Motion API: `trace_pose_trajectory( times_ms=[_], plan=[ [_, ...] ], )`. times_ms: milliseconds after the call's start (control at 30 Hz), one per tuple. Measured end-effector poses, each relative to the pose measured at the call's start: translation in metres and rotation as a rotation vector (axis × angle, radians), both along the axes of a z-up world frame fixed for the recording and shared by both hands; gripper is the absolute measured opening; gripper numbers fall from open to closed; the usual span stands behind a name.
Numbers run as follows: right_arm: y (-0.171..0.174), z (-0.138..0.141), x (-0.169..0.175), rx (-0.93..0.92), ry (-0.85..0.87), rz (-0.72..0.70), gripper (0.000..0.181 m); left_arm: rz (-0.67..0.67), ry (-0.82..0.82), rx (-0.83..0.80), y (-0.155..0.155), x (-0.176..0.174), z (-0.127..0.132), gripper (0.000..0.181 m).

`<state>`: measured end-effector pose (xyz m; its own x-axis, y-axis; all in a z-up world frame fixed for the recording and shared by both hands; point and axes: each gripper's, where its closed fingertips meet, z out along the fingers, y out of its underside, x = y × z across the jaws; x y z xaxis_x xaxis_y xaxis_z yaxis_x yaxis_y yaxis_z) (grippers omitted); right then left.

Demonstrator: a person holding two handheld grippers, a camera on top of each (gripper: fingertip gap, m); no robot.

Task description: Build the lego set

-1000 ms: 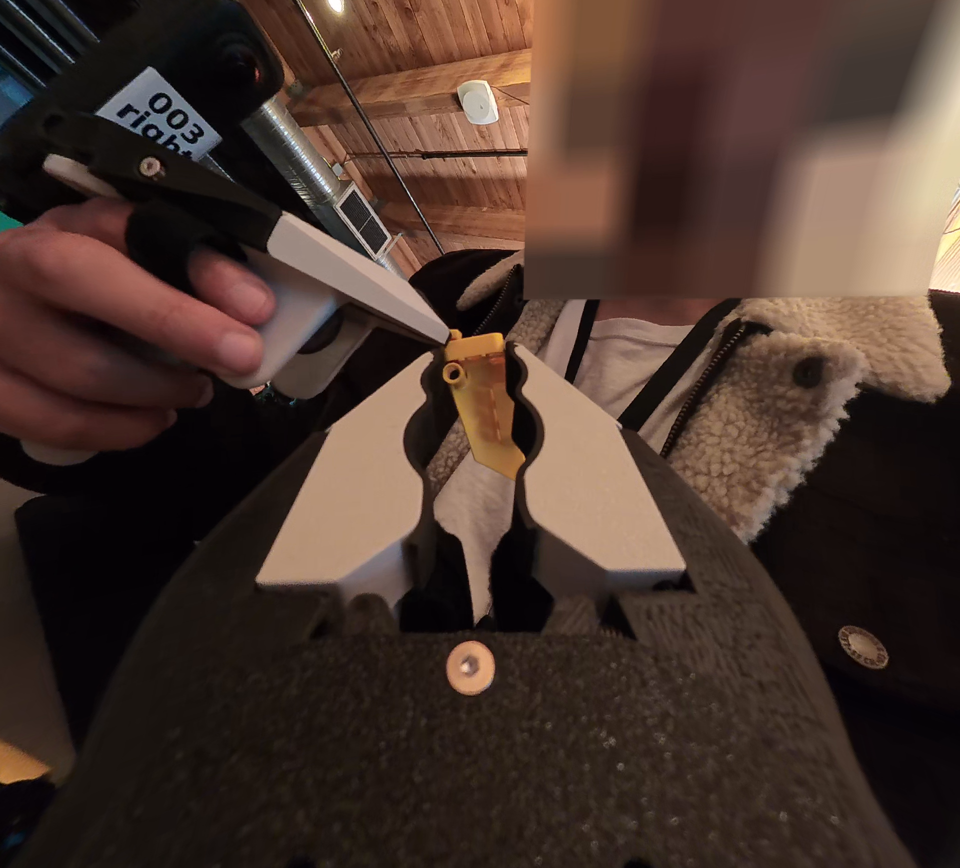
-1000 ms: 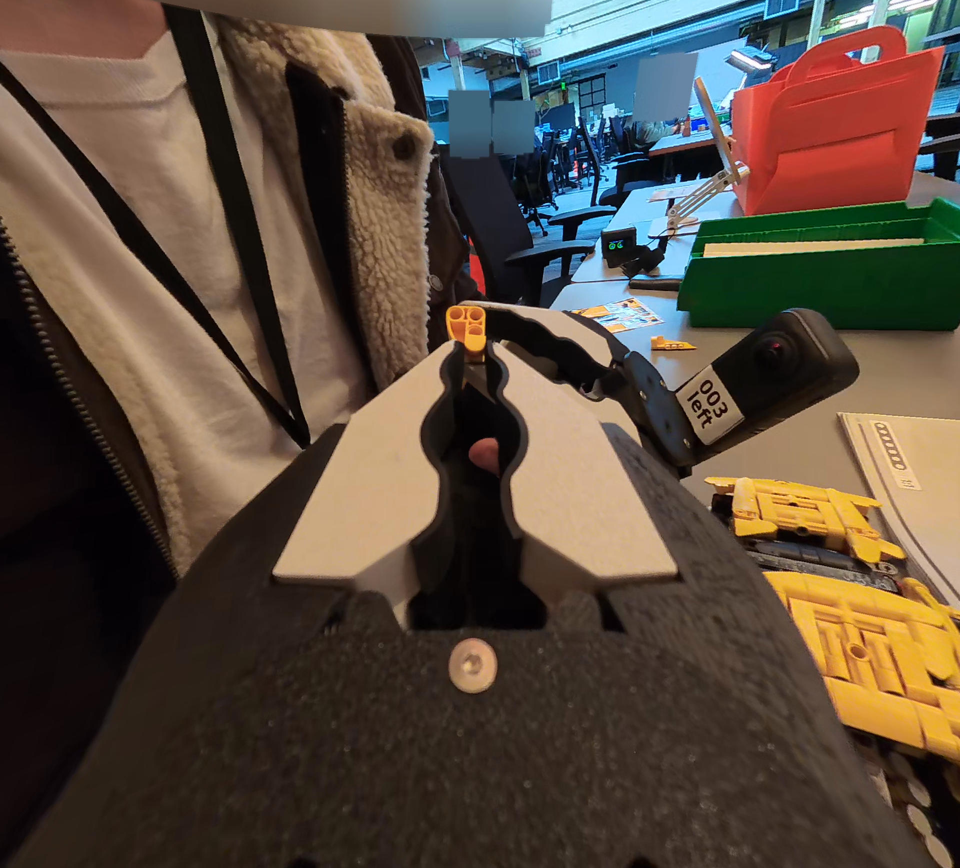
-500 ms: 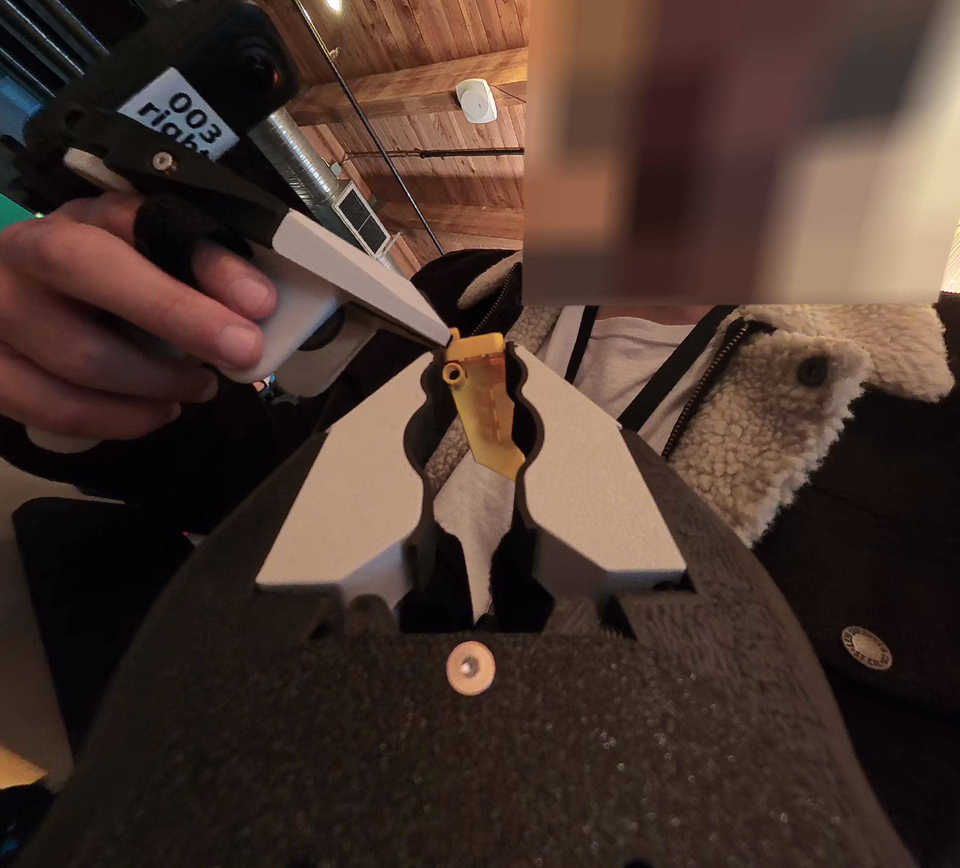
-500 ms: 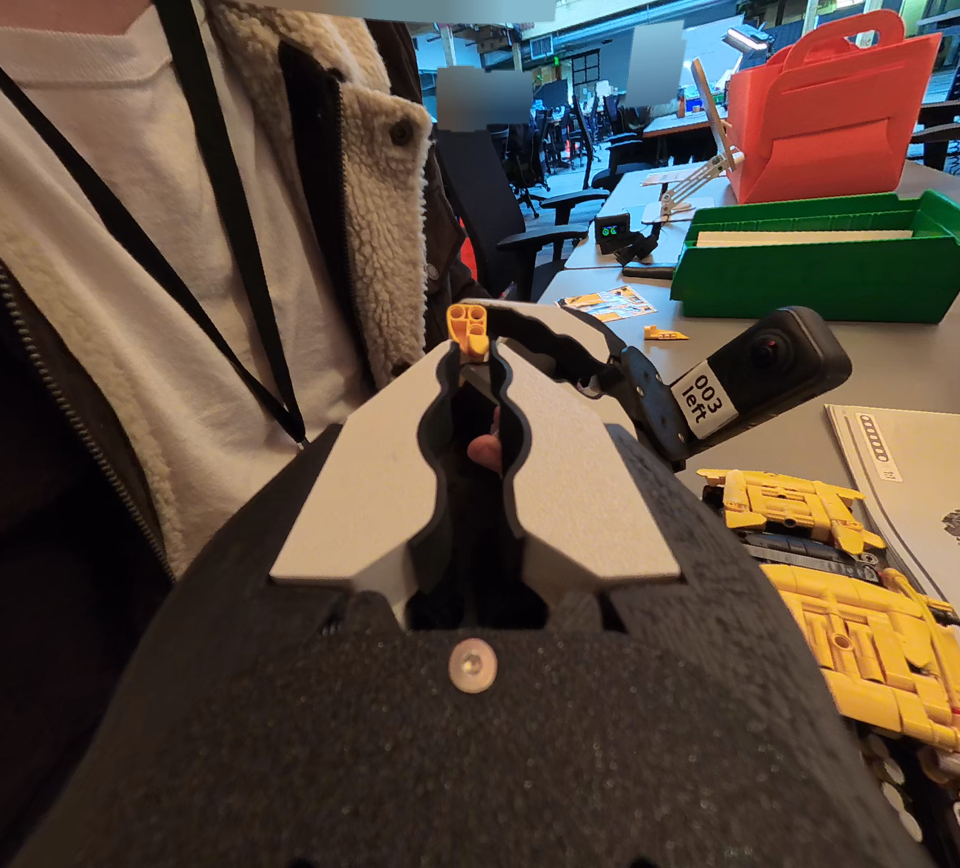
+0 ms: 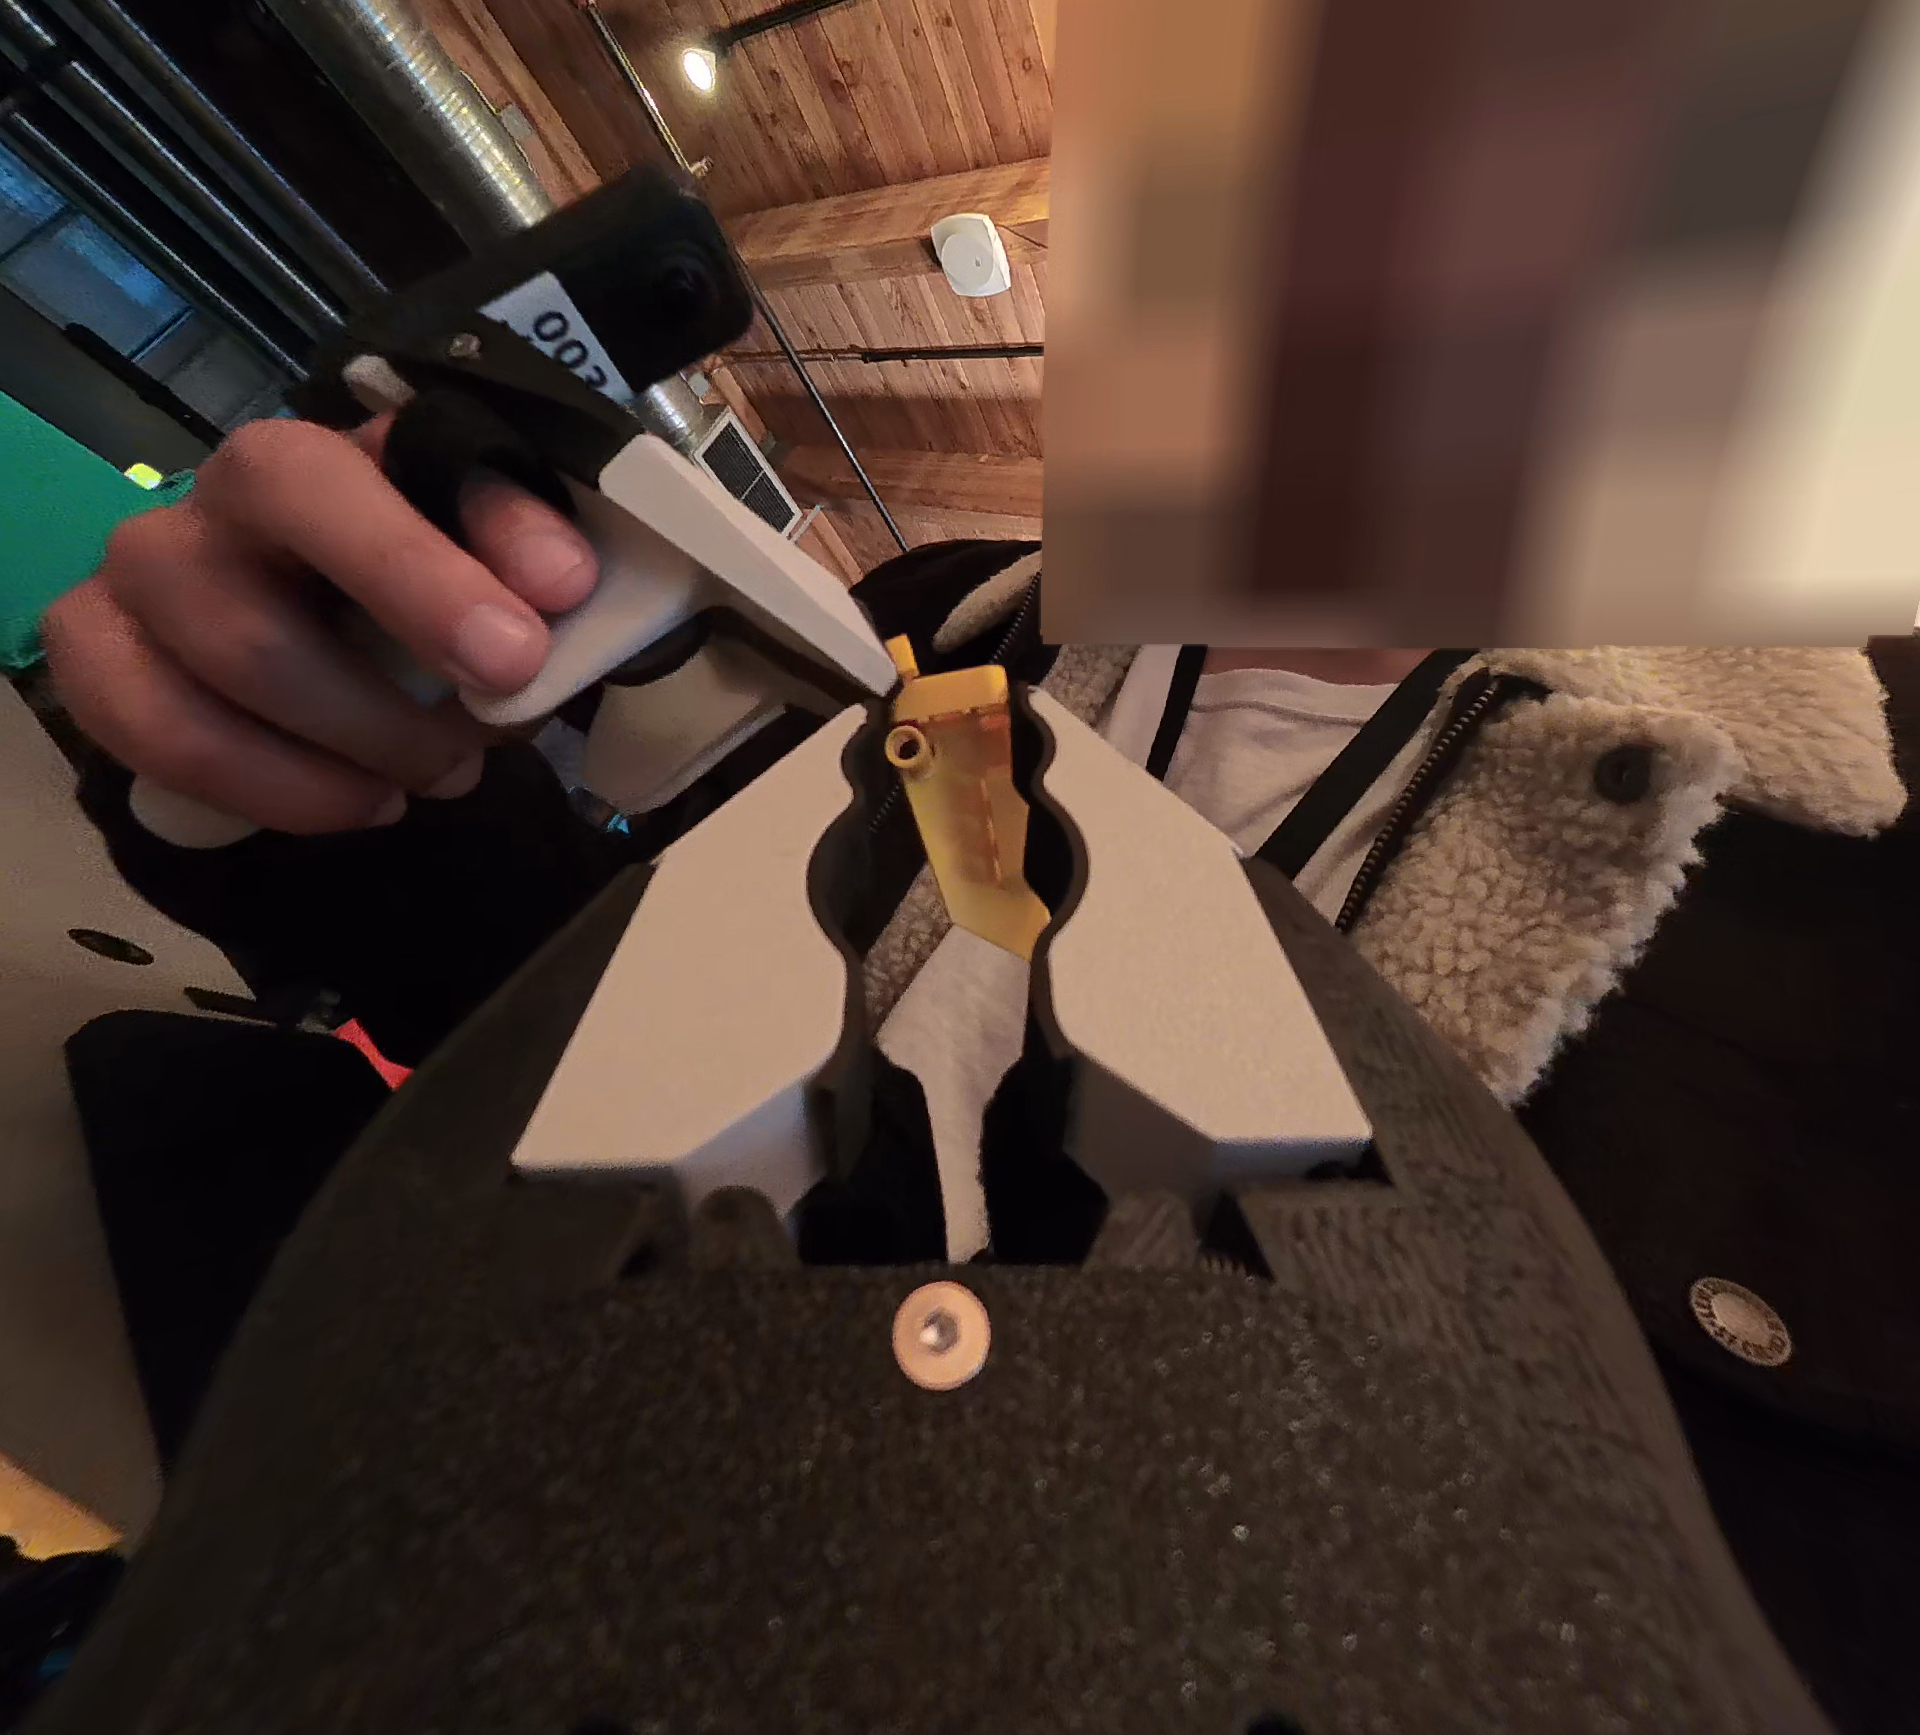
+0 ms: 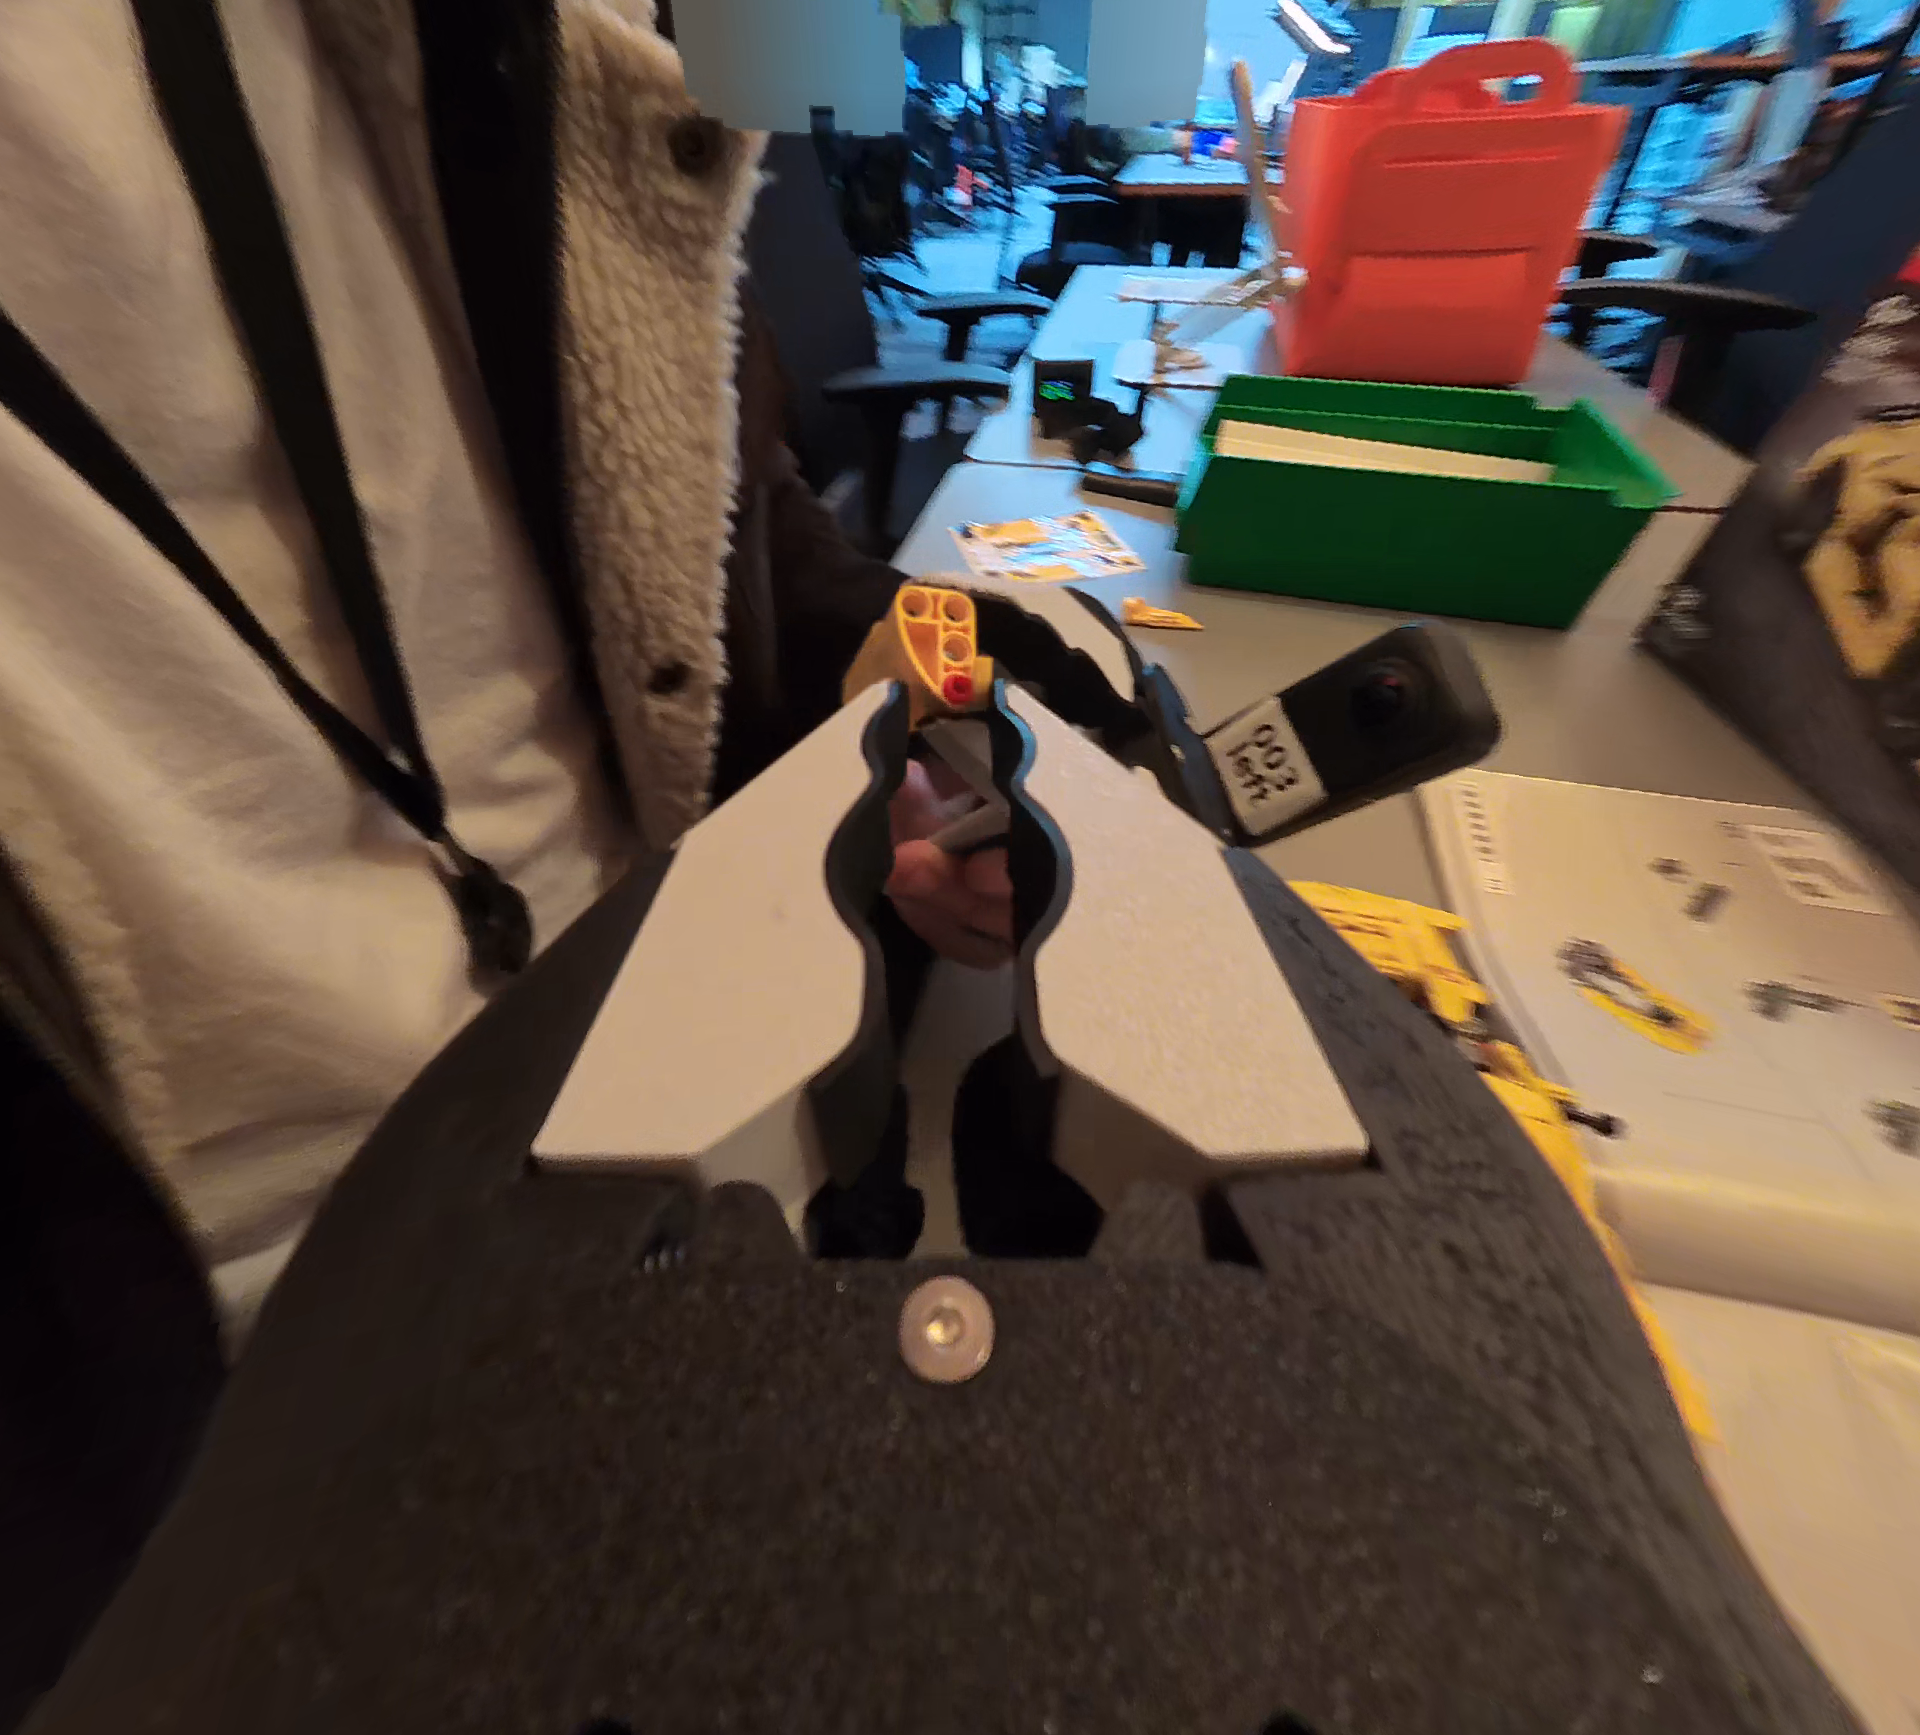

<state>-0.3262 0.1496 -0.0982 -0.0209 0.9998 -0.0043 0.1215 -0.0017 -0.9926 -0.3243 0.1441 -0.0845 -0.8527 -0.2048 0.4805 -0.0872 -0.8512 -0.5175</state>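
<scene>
Closest in, the left hand-held gripper (image 5: 940, 729) is closed on a yellow wedge-shaped panel piece (image 5: 966, 812), pinching its upper end between the tips while the pointed end hangs back between the fingers. It is held up in the air in front of the person's fleece-collared jacket (image 5: 1538, 864), well clear of the counter.

The right hand-held gripper (image 6: 940, 703) meets it tip to tip. Its fingers are nearly together on what looks like a small red pin (image 6: 958, 686), seated at or in a hole on the end of the yellow piece (image 6: 932, 636); I cannot tell whether the pin is fully home. In the left wrist view the right gripper's fingertips (image 5: 831, 636) touch the top corner of the panel.

So the step in hand is a small sub-assembly: a connector going into a loose panel.

Farther out on the grey counter (image 6: 1351, 677), a partly built yellow model (image 6: 1444, 979) lies beside the open instruction booklet (image 6: 1683, 937), which suggests a good share of the build is done. A stray yellow part (image 6: 1158, 615) near a sticker sheet (image 6: 1044, 545) and a green bin (image 6: 1403, 522) hint that pieces remain, and the held panel has yet to join the model.
</scene>
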Motion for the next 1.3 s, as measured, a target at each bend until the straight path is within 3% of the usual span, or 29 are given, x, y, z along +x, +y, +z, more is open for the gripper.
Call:
trace_pose_trajectory(
  times_ms=[467,700,800,1000,1133,1300],
  plan=[
    [0.014,0.000,0.003,0.322,-0.077,-0.239,0.009,0.025,0.009,-0.069,0.015,0.001,-0.002,0.022],
    [0.015,-0.003,0.010,0.281,-0.094,-0.266,0.010,0.037,0.043,-0.051,0.015,0.002,-0.007,0.023],
    [0.019,-0.006,0.031,0.162,-0.072,-0.314,0.012,0.127,0.074,-0.011,0.029,-0.008,-0.009,0.023],
    [0.011,-0.094,0.070,-0.178,-0.336,-0.371,0.019,0.405,0.226,0.169,0.061,-0.032,-0.024,0.023],
    [-0.013,-0.152,0.052,-0.212,-0.519,-0.328,0.019,0.424,0.302,0.241,0.057,-0.034,-0.038,0.023],
    [-0.031,-0.181,0.036,-0.274,-0.651,-0.220,0.018,0.395,0.314,0.264,0.049,-0.031,-0.042,0.023]
  ],
)
